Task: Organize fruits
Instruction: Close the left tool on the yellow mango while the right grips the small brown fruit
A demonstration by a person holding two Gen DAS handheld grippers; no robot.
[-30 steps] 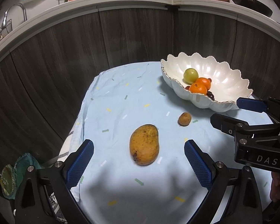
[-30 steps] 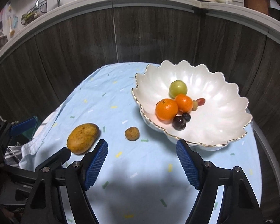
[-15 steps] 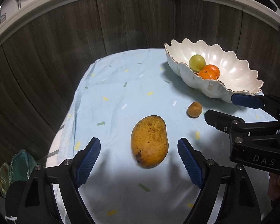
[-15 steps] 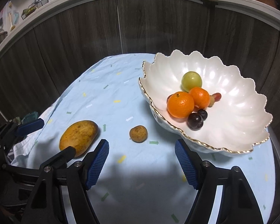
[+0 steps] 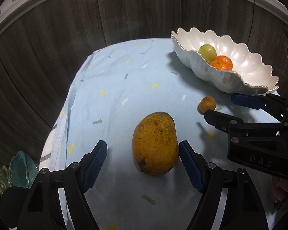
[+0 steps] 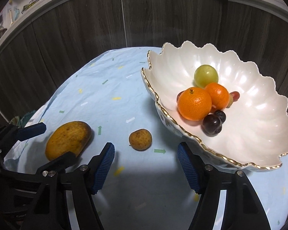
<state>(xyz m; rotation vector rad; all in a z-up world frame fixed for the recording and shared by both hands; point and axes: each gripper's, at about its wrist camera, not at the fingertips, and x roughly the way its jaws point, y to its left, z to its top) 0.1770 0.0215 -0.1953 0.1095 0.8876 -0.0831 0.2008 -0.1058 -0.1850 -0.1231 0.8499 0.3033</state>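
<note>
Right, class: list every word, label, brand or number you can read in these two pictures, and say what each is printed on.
"DAS": raised letters on the black body of the right gripper, seen from the left wrist camera.
No other readable text; the tablecloth has only arrows and dashes.

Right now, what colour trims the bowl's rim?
Gold, on the white bowl; clearest in the right wrist view.

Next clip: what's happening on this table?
A person with a claw in each hand is sorting fruit. The left claw is closing around the mango on the blue cloth, pads not yet pressing. The right claw is also closing, lined up with the small brown fruit, nothing between its pads. Oranges and other fruit already sit in the white bowl.
</note>
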